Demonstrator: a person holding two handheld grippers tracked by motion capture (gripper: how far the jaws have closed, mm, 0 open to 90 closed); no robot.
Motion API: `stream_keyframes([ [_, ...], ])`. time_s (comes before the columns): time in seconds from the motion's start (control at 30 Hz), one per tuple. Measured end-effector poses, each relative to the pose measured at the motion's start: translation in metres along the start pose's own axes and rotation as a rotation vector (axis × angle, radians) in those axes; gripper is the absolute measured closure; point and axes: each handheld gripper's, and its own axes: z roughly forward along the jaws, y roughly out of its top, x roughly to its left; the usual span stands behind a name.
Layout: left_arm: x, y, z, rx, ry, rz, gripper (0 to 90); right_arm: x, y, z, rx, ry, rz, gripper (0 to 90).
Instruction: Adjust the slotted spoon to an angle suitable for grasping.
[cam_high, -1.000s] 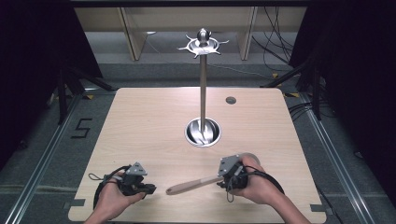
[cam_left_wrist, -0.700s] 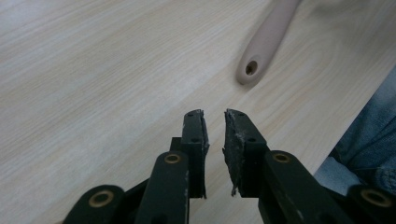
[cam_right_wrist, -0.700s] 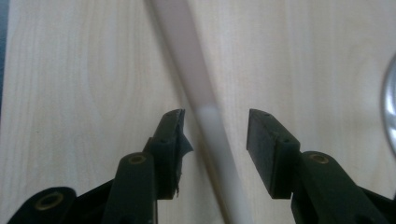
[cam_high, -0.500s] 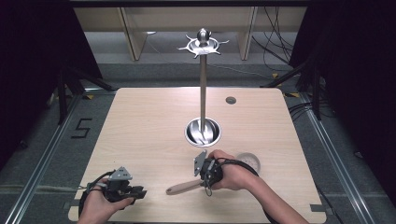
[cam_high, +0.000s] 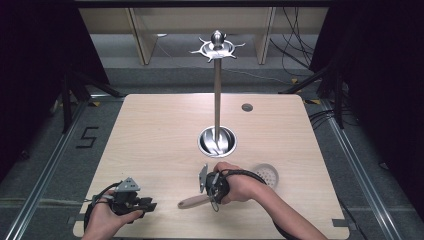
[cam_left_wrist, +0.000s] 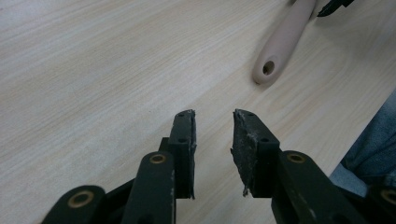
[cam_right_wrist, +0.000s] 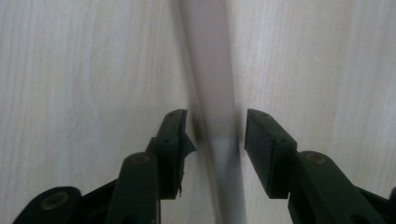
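Observation:
A skimmer lies on the table near the front edge, with a beige handle (cam_high: 191, 202) and a round perforated head (cam_high: 265, 173). My right gripper (cam_high: 212, 187) hangs over the handle, pointing down. In the right gripper view the handle (cam_right_wrist: 211, 84) runs between the jaws, and my right gripper (cam_right_wrist: 215, 125) is open with a gap on each side. My left gripper (cam_high: 148, 204) rests low at the front left, open and holding nothing. In the left gripper view, my left gripper (cam_left_wrist: 214, 115) points toward the handle's end with its hole (cam_left_wrist: 268, 68).
A tall metal utensil stand rises from a round shiny base (cam_high: 217, 141) at the table's middle, topped by a ring of hooks (cam_high: 217, 48). A small dark disc (cam_high: 247, 107) sits at the back right. A blue sleeve (cam_left_wrist: 369, 149) shows at the left gripper view's edge.
My right gripper has moved left along the skimmer from near its head to over the handle and turned downward. My left gripper has drawn back toward the front edge.

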Motion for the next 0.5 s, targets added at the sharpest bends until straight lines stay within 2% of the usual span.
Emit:
stream_keyframes([
  [0.03, 0.000, 0.000, 0.000, 0.009, 0.010, 0.005, 68.2, 0.004, 0.000, -0.001, 0.041, 0.021, 0.059, 58.9],
  [0.07, 0.000, 0.001, 0.000, 0.005, 0.014, 0.008, 67.8, 0.002, 0.002, 0.001, 0.058, 0.013, 0.025, 59.3],
  [0.1, 0.001, 0.001, 0.000, 0.007, 0.014, 0.011, 67.7, 0.002, 0.003, 0.001, 0.073, 0.017, 0.018, 59.5],
  [0.13, 0.000, 0.001, 0.001, 0.005, 0.015, 0.008, 67.5, 0.001, 0.004, 0.002, 0.085, 0.028, 0.013, 59.9],
  [0.17, 0.000, 0.000, 0.001, 0.004, 0.006, 0.000, 67.4, 0.003, 0.005, 0.003, 0.080, 0.026, 0.035, 60.6],
  [0.2, 0.000, 0.000, 0.001, 0.004, 0.006, 0.000, 67.4, -0.001, 0.006, 0.003, 0.081, 0.025, -0.017, 61.4],
  [0.23, 0.000, 0.000, 0.001, 0.004, 0.008, 0.000, 67.4, 0.003, 0.008, 0.003, 0.089, 0.027, 0.028, 62.4],
  [0.27, 0.001, 0.000, 0.001, 0.003, 0.017, 0.008, 67.4, 0.003, 0.008, 0.003, 0.089, 0.027, 0.028, 62.4],
  [0.3, 0.001, 0.000, 0.001, 0.002, 0.016, 0.003, 67.3, -0.001, 0.009, 0.004, 0.094, 0.023, -0.027, 63.5],
  [0.33, 0.002, 0.000, 0.000, 0.011, 0.002, 0.020, 67.4, -0.001, 0.010, 0.004, 0.100, 0.021, -0.034, 64.6],
  [0.37, 0.001, 0.000, 0.001, -0.001, 0.003, 0.005, 67.4, 0.000, 0.011, 0.004, 0.098, 0.029, -0.015, 65.5],
  [0.43, 0.000, 0.000, 0.001, 0.003, 0.001, -0.001, 67.4, -0.003, 0.013, 0.004, 0.106, 0.022, -0.075, 70.0],
  [0.5, 0.001, 0.000, 0.001, 0.006, 0.008, 0.002, 67.4, -0.002, 0.013, 0.005, 0.106, 0.027, -0.055, 72.9],
])
